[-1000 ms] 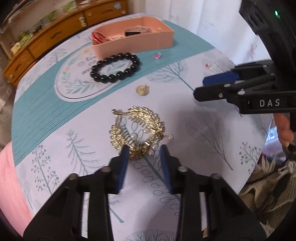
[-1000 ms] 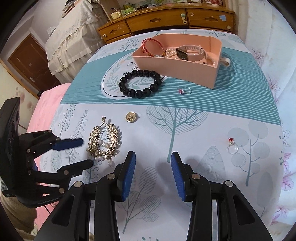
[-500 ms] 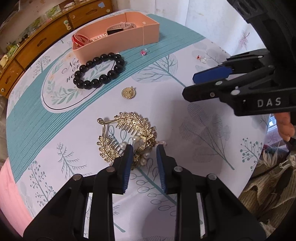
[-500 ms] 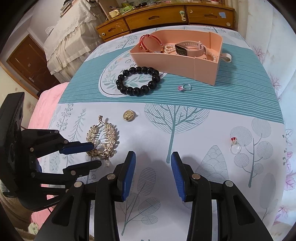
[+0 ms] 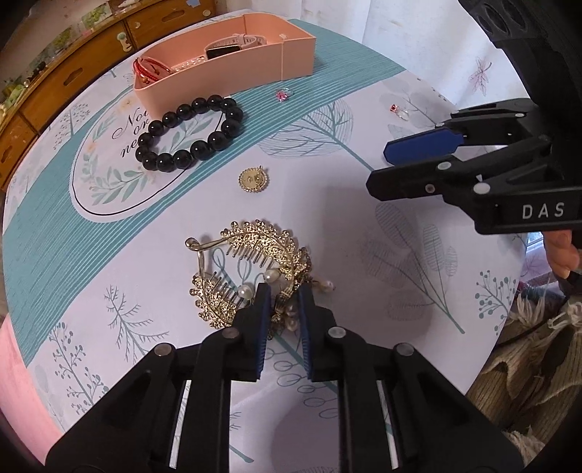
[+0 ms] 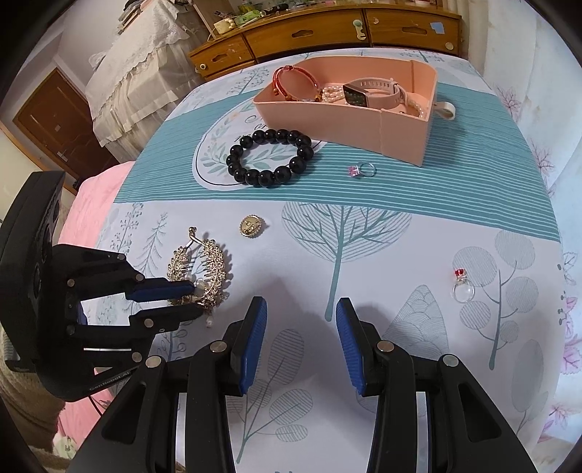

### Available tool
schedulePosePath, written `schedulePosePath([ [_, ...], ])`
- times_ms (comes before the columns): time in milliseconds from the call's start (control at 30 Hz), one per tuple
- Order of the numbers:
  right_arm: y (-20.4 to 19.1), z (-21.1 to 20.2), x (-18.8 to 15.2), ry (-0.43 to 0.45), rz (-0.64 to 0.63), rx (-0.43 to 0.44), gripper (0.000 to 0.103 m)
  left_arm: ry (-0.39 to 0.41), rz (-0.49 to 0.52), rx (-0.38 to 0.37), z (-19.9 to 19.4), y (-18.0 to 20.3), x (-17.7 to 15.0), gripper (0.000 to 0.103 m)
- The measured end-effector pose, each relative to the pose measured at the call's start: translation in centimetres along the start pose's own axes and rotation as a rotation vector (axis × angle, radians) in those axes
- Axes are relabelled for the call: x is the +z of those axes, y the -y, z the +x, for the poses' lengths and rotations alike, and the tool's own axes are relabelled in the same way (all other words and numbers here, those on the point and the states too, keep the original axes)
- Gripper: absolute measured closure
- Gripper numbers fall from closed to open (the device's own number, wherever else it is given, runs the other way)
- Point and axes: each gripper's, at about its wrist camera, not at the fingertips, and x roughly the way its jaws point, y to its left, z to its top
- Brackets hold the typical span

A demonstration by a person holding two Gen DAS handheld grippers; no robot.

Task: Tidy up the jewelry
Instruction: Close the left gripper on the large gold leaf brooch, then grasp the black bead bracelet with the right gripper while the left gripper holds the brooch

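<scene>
A gold leaf-shaped hair comb with pearls (image 5: 251, 262) lies on the tablecloth, also in the right wrist view (image 6: 203, 269). My left gripper (image 5: 283, 294) has closed its jaws on the comb's near end. My right gripper (image 6: 301, 316) is open and empty over bare cloth to the right of the comb. A pink box (image 6: 407, 138) at the far side holds a watch (image 6: 367, 92), a red bracelet and pearls. A black bead bracelet (image 6: 269, 156), a gold pendant (image 6: 250, 225), a pink-stone ring (image 6: 360, 170) and a red-stone ring (image 6: 462, 287) lie loose on the cloth.
The table (image 6: 473, 203) is round with a teal and white tree-print cloth. A wooden dresser (image 6: 327, 32) stands beyond it and a pink bed (image 6: 91, 203) at the left. The table's edge drops off close on the right in the left wrist view.
My left gripper moved forward onto the comb and its jaws narrowed around the comb's near end. The right gripper stayed open and shifted little.
</scene>
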Motion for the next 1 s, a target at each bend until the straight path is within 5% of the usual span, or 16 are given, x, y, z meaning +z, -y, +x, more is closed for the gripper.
schedulePosePath([
  [133,-0.3,0.0,0.2,0.004,-0.009,-0.001,0.063,0.007,-0.001,-0.002,0.1,0.1,0.0,0.091],
  [233,-0.6,-0.1,0.7,0.012,-0.019,-0.007,0.063,0.023,-0.108,-0.038,-0.1,-1.2,0.1,0.095],
  [667,-4.3,1.3,8.7,0.077,-0.138,0.003,0.063,0.152,-0.463,0.014,-3.9,-7.1,0.3,0.097],
  [1000,-8.2,7.7,14.7,-0.039,-0.285,-0.021,0.063,0.217,-0.586,0.041,-7.3,-11.0,-0.2,0.097],
])
